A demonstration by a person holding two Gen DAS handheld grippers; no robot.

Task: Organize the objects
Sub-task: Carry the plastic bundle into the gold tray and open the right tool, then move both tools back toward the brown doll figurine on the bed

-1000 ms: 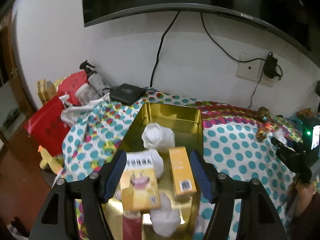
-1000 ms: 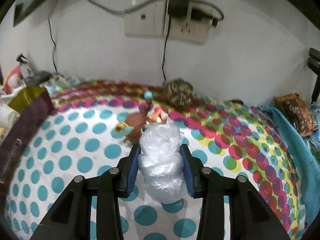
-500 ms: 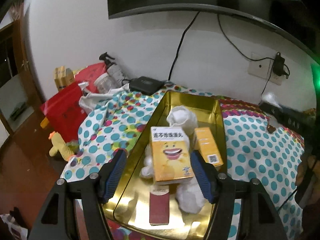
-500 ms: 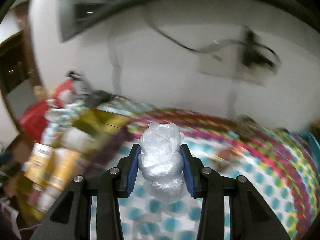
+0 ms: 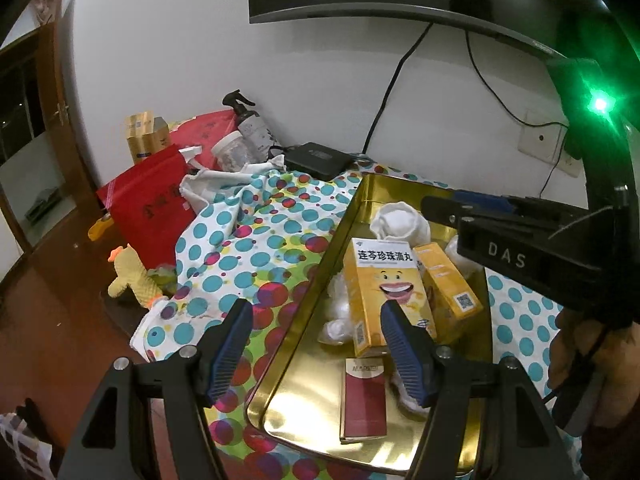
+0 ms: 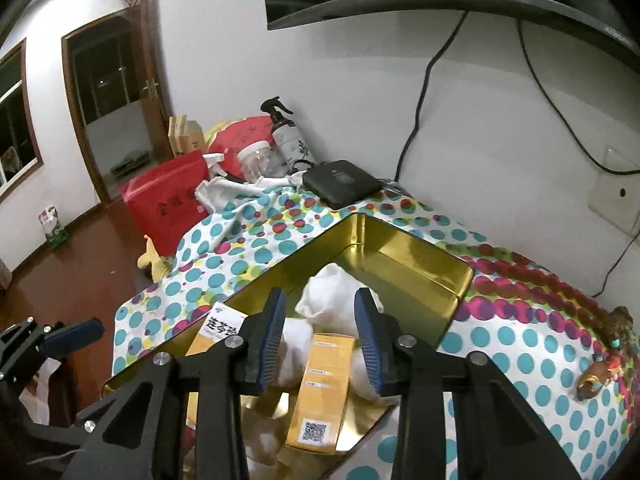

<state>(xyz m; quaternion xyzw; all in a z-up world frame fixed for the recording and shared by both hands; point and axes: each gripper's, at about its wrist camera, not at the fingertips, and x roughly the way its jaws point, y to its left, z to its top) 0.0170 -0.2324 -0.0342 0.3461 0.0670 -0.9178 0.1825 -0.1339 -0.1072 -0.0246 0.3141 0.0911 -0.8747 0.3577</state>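
Observation:
A gold tin tray [image 5: 304, 304] lies on the dotted cloth. In it are a yellow box with a smiling face [image 5: 384, 280], a smaller orange box [image 5: 448, 280], a dark red box [image 5: 364, 396] and a white cloth bundle [image 5: 400, 224]. My left gripper [image 5: 316, 344] hangs open over the tray's near left wall, holding nothing. My right gripper [image 6: 320, 336] hovers above the tray [image 6: 420, 264]; its jaws are closing with nothing between them. The clear plastic bundle [image 6: 370, 380] lies in the tray beside the orange box [image 6: 324, 380].
A red bag [image 5: 152, 208], a spray bottle [image 5: 248, 124], a jar and a black box [image 5: 316, 160] crowd the table's far left. A yellow plush toy [image 5: 128, 276] lies by the left edge. A small brown figure [image 6: 600, 372] sits on the cloth at right.
My right gripper swung left from the dotted cloth to above the tray, and the plastic bundle it held has left its jaws. My left gripper shifted left and slightly down, staying open.

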